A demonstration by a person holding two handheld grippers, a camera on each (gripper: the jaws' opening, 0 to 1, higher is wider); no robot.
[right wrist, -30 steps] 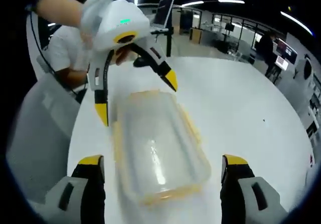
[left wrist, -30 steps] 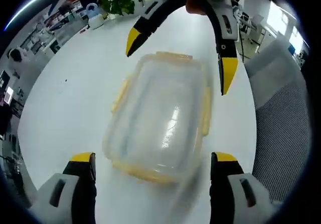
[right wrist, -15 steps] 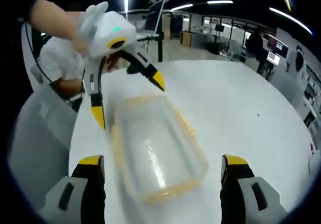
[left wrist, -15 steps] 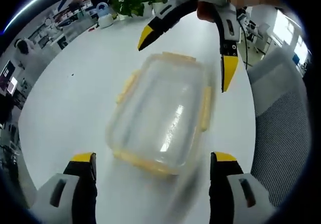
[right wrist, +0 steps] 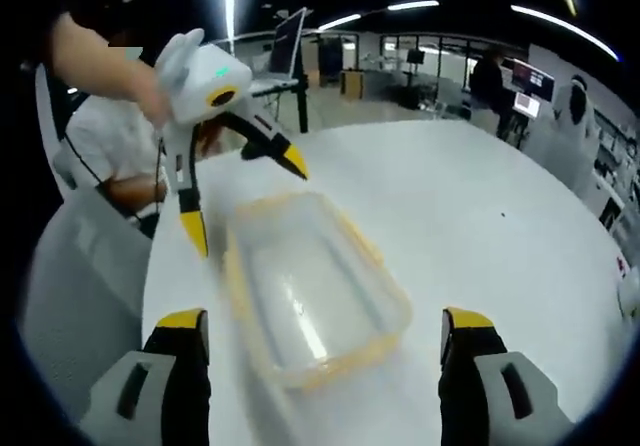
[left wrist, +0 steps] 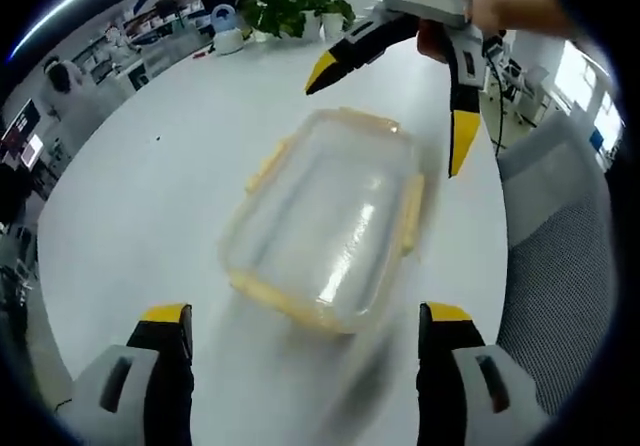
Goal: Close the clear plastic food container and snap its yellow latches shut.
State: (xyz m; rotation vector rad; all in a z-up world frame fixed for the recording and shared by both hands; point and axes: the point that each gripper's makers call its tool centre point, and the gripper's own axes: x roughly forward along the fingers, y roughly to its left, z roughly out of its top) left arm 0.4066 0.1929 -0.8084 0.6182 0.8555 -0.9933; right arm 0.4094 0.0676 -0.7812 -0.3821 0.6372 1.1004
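A: Which step now? Looks like lid already sitting on the clear container [left wrist: 322, 221], flat on the white desk [left wrist: 140, 186], straight ahead of the left claw [left wrist: 303, 331] and between its two yellow-tipped jaws.

B: Yep, lid on, but can't tell from the blur whether fully seated. Yellow latches [left wrist: 410, 214] visible along the rim, hard to say whether snapped or loose. Guessing not snapped yet.

A: Left claw wide open, holding nothing, hovering short of the near end of the box.

B: Same for the right claw [right wrist: 325, 336]: jaws spread wide, empty, container [right wrist: 312, 301] dead ahead on the desk [right wrist: 470, 216]. From the left gripper view, right claw [left wrist: 388, 116] hanging over the far end of the box, also spread, touching nothing as far as visible.

A: So still the approach bit, one claw at each short end.

B: Next move probably: bring one claw down on the lid to pin it, then push a jaw tip against a long-side latch [right wrist: 232, 284] until it clicks. Needs a steady box, otherwise slides on that smooth desk.

A: And worth checking lid alignment first; crooked lid means no snap.
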